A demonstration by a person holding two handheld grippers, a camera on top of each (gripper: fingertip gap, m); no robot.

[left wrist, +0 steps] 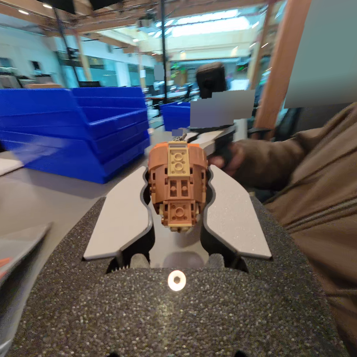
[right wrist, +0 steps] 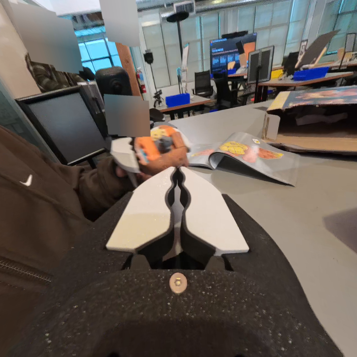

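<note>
My left gripper (left wrist: 177, 170) is shut on a brick-built model (left wrist: 176, 185) of brown, orange and tan pieces, with both pads pressed against its sides, and holds it above the grey table (left wrist: 48, 195). The model also shows in the right wrist view (right wrist: 154, 148), blurred, beside the left gripper's finger (right wrist: 125, 154). My right gripper (right wrist: 176, 169) is shut, its fingertips meeting right at the model's near edge. I cannot see anything between them. In the left wrist view the right gripper (left wrist: 210, 140) lies just behind the model, held by a hand (left wrist: 231, 160).
A stack of blue bins (left wrist: 77, 131) stands at the left and another blue bin (left wrist: 175, 114) farther back. An open picture booklet (right wrist: 247, 154) and a cardboard box (right wrist: 313, 123) lie on the table (right wrist: 289, 212). A dark screen (right wrist: 63, 123) stands at the left.
</note>
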